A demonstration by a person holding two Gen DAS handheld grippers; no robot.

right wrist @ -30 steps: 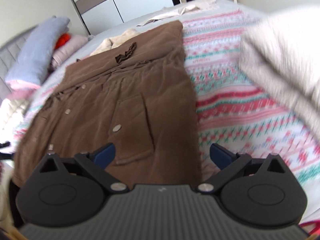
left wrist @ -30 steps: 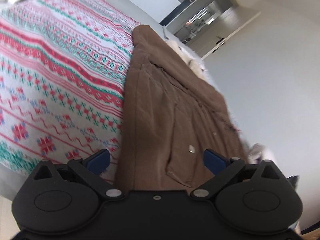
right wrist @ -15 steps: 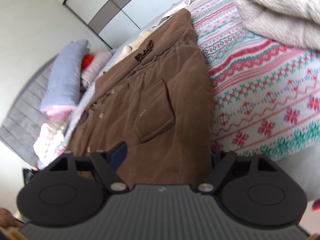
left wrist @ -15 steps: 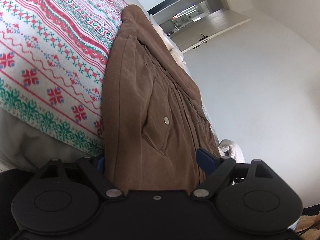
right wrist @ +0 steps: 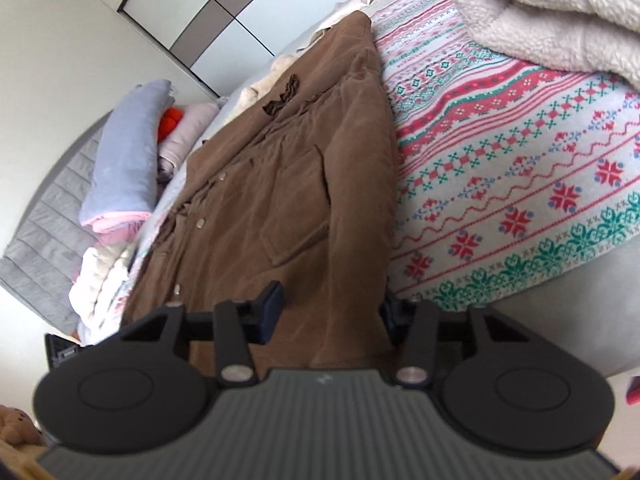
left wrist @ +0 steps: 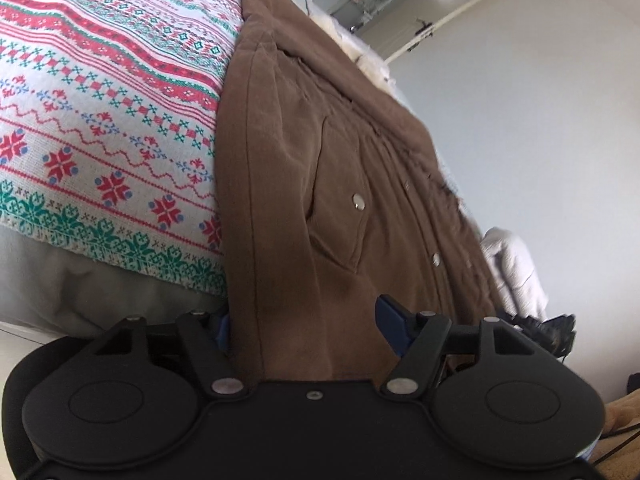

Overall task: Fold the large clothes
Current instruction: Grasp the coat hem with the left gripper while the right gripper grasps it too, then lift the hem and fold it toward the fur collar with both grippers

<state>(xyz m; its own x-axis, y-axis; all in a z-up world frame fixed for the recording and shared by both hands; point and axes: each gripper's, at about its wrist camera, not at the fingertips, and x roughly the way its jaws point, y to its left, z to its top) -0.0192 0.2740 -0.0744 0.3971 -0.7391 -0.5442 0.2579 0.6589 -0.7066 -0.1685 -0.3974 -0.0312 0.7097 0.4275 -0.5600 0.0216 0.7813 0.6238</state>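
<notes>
Brown coat (right wrist: 288,208) is laid lengthwise on the bed, on a patterned blanket (right wrist: 520,168), with its hem hanging over the bed edge toward the cameras. In the right wrist view the collar is seen toward 12 o'clock and a pile of bedding (right wrist: 128,160) at 9 o'clock; a fleecy white blanket (right wrist: 560,12) is heaped at 1 o'clock.

The hem is straddled by both tools. The left gripper (left wrist: 304,328) is held with its jaws parted on either side of the lower hem, cloth lying between the blue pads but not visibly pinched. The right gripper (right wrist: 332,312) is likewise spread, one pad against the coat front and the other at the coat's side edge; no clamping is seen there either.

The grasping step before the first fold is judged to be in hand. Closing of both jaws on the hem is called for next, with both layers caught, followed by a lift toward the collar so that the coat is halved.

Compared with a second ago, both tools have been lowered and brought forward: the hem, then seen ahead of the pads, is now set between them, and the bed is viewed from a lower angle.
</notes>
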